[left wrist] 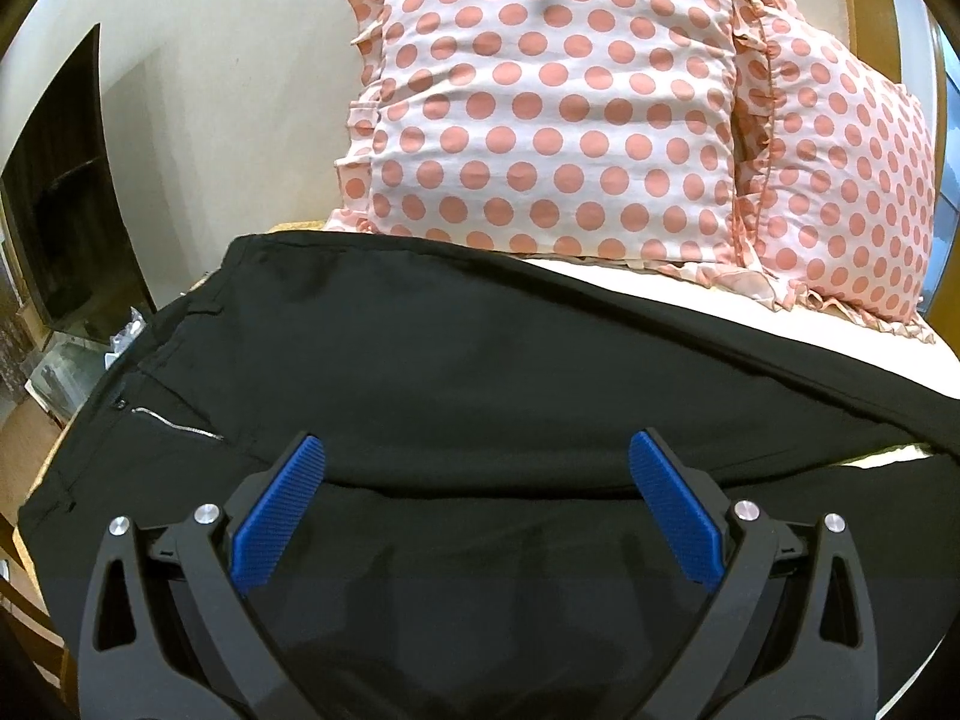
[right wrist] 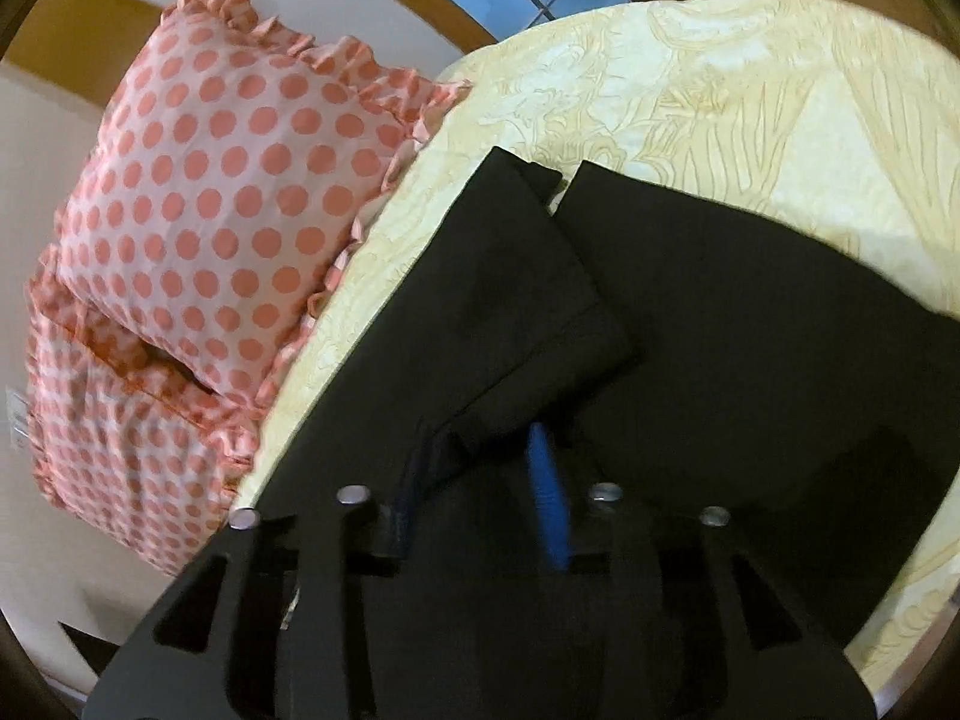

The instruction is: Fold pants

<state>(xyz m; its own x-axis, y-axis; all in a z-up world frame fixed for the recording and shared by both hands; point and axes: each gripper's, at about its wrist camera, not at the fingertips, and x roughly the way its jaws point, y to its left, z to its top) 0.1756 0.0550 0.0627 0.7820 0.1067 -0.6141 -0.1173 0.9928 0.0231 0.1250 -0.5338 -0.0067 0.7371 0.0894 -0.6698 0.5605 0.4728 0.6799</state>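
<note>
Cream patterned bed [right wrist: 750,96], polka-dot pillows [left wrist: 552,102] at its head. Black pants [left wrist: 480,360] lie flat, legs overlapping. Left tool [left wrist: 477,462] wide, empty; right tool [right wrist: 480,468] narrowly parted over cloth.

Both views are lit by soft, even indoor light with a warm cast. The black fabric pants [left wrist: 480,360] swallow detail and read almost as a flat dark mass. Fisheye bending curves every edge, and a dark vignette rings the corners. The left wrist view is sharp; the right wrist view is smeared by motion, the pink polka-dot ruffled pillow [right wrist: 210,222] looking soft.
</note>
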